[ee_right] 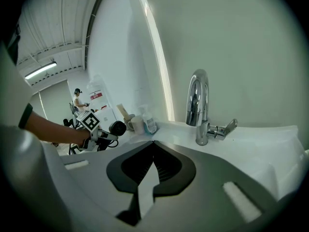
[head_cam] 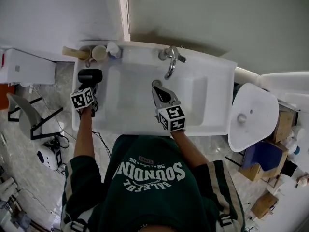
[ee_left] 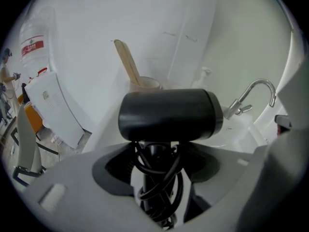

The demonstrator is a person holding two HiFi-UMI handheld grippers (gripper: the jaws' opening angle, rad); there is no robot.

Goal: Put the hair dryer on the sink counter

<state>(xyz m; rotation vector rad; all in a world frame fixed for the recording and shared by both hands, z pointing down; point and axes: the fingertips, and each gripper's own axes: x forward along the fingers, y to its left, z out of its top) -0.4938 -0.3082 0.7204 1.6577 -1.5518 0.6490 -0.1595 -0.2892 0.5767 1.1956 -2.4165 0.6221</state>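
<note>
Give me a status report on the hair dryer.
Left claw shut on hair dryer, cord wrapped round handle. Right claw shut, empty, over basin. Dryer at counter left end; cups just behind.

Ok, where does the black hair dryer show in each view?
Head view: black hair dryer at the left end of the white sink counter.
Left gripper view: dead centre, filling the foreground.
Right gripper view: small, far left.
Shared landmark: chrome faucet, right of the dryer in all three.

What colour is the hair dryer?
Black hair dryer, cord too; clearest in the left gripper view.
</note>
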